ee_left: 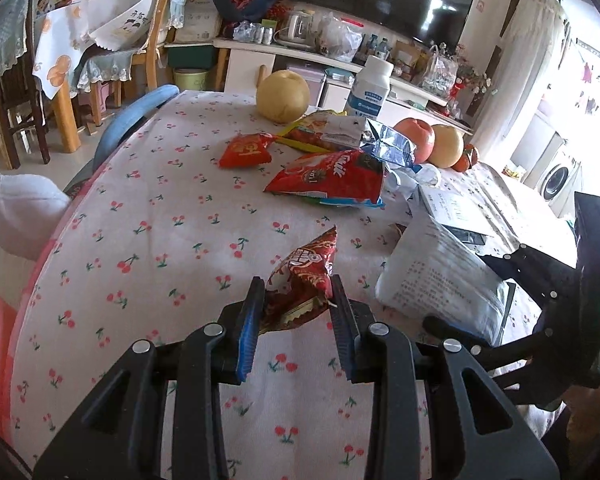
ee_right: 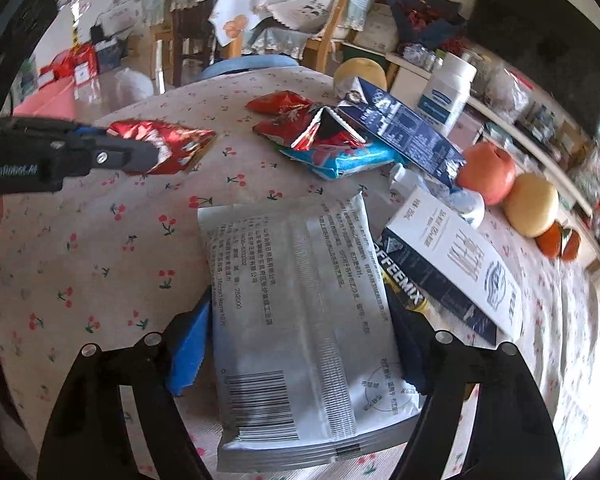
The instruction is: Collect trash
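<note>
My left gripper is shut on a crumpled red snack wrapper and holds it just above the cherry-print tablecloth. In the right wrist view the same gripper comes in from the left with the red wrapper sticking out of its tip. My right gripper grips a large silver-white packet with a barcode, its blue pads pressing on both long sides. That packet shows at the right of the left wrist view. More wrappers lie mid-table.
A small red packet, a foil bag, a dark blue carton and a white coffee-mix box lie on the table. A pear, an apple and a white bottle stand behind. Chairs stand past the far edge.
</note>
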